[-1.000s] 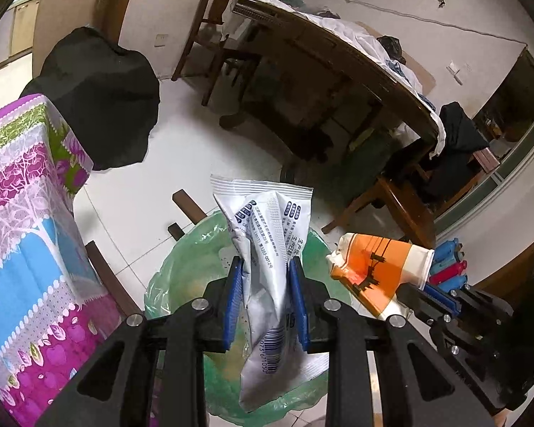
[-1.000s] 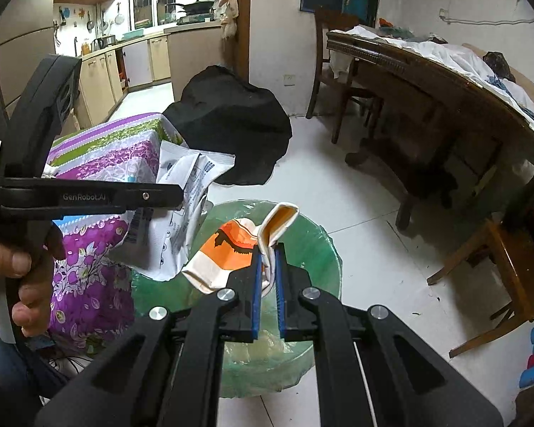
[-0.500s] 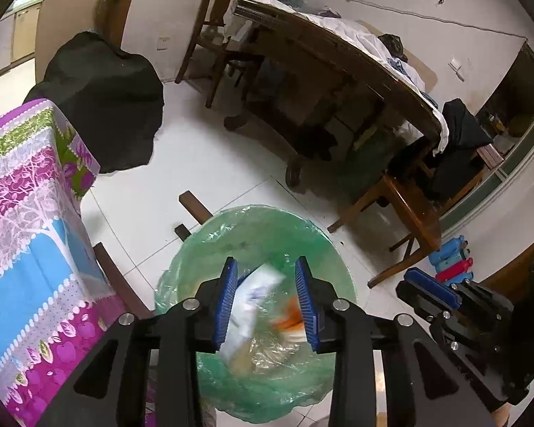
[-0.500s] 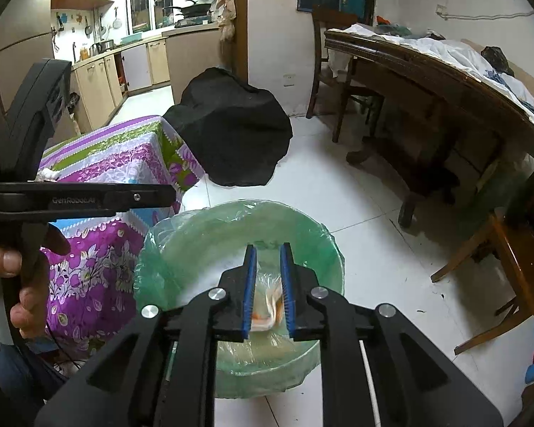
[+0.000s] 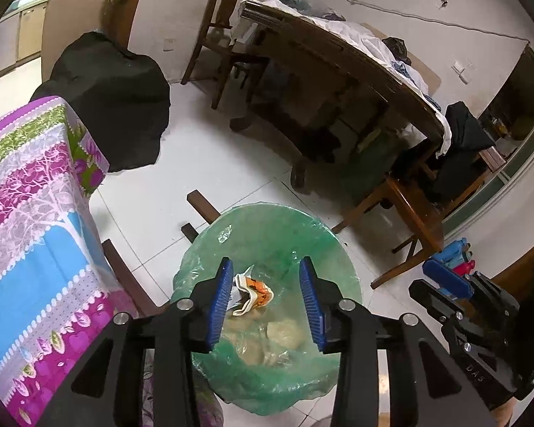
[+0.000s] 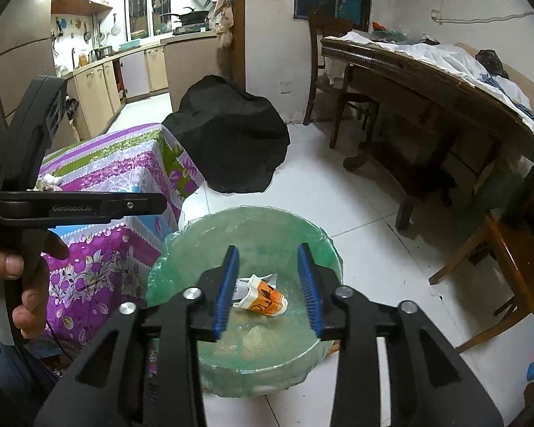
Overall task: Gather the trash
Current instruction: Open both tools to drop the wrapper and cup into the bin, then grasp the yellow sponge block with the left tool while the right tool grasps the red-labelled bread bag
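A bin lined with a green plastic bag (image 5: 267,227) (image 6: 252,224) stands on the white tile floor. Inside it lie the orange-and-white crumpled cup (image 5: 254,290) (image 6: 263,297) and a white wrapper (image 6: 244,284), on top of pale crumpled trash. My left gripper (image 5: 265,279) hangs over the bin, its jaws opening, nothing between the blue pads (image 5: 219,302). My right gripper (image 6: 268,277) also hovers above the bin with its jaws opening and nothing held. The right gripper's body shows at the left wrist view's right edge (image 5: 473,320).
A table with a purple, blue and green floral cloth (image 5: 28,213) (image 6: 124,178) stands left of the bin. A black bag (image 5: 114,99) (image 6: 231,146) sits behind. A dark wooden dining table (image 5: 338,71) and chairs (image 6: 498,259) stand to the right. A hand (image 6: 3,284) grips the left tool.
Both grippers have let go: the white wrapper fell from the left one, the orange cup from the right. Both now lie in the bin, and both pairs of jaws have widened.
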A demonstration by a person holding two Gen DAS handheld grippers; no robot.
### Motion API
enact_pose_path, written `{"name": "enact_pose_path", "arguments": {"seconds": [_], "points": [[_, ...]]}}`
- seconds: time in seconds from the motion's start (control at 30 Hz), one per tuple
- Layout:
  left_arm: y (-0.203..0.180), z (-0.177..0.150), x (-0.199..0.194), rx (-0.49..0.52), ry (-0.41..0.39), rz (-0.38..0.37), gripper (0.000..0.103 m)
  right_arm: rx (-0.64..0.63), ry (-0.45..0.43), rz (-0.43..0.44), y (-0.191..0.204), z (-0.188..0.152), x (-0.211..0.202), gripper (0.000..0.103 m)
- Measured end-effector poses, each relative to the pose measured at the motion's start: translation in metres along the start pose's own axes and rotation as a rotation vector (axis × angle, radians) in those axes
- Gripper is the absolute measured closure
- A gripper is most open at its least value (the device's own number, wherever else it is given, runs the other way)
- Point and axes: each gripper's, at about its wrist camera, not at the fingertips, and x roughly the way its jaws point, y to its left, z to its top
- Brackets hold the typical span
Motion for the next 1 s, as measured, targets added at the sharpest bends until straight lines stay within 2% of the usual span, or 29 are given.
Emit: {"name": "enact_pose_path", "arguments": {"seconds": [0.1, 0.27, 0.5, 0.73, 0.87, 1.0], "points": [[0.0, -0.005, -0.012, 0.017, -0.011, 0.007, 0.057, 0.009, -0.032, -0.006, 0.003, -0.002, -0.009, 0.041], [-0.006, -0.022, -0.039, 0.078, -0.046, 0.016, 0.044, 0.011, -0.082, 0.0, 0.014, -0.005, -0.025, 0.031], [-0.01, -0.05, -0.086, 0.116, -0.116, 0.028, 0.033, -0.033, -0.184, -0.004, 0.047, -0.008, -0.057, 0.02], [0.008, -0.079, -0.152, 0.132, -0.222, 0.058, 0.021, -0.038, -0.292, 0.064, 0.083, -0.01, -0.089, 0.014], [0.047, -0.114, -0.187, 0.109, -0.252, 0.133, 0.019, -0.068, -0.329, 0.127, 0.111, -0.014, -0.099, 0.013], [0.104, -0.147, -0.222, 0.021, -0.268, 0.22, 0.019, -0.12, -0.362, 0.194, 0.145, -0.017, -0.1, 0.013]]}}
